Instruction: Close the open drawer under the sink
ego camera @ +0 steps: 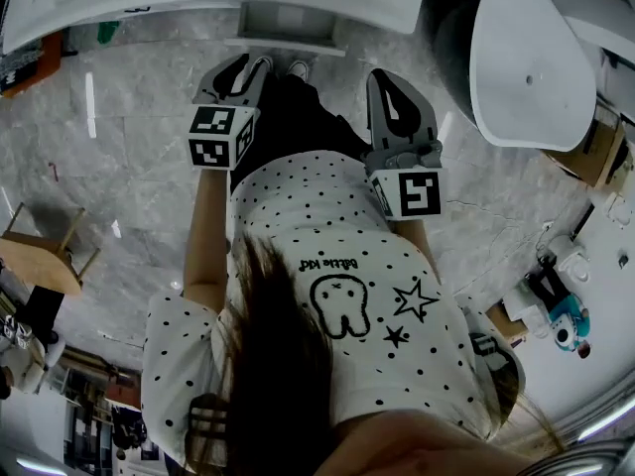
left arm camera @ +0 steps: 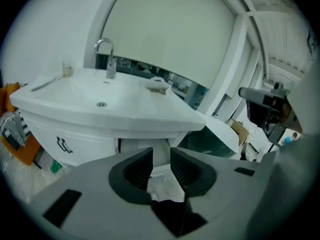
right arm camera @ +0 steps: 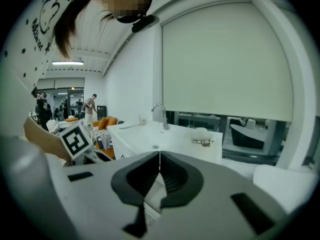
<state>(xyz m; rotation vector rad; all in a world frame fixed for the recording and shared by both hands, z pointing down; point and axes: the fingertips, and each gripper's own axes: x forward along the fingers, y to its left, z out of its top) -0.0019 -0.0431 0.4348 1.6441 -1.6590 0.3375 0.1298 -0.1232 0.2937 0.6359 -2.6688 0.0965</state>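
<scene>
Here, left claw (left arm camera: 161, 158) gapes empty near the open drawer (ego camera: 283, 20).

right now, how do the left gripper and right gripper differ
The left gripper holds its fingers apart with nothing between them; the right gripper has its fingers shut tip to tip. In the head view the left gripper sits further ahead, nearer the sink, than the right gripper. Both are empty and face the sink.

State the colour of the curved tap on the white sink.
Shiny silver chrome; the curved metal tap shows best in the left gripper view.
</scene>
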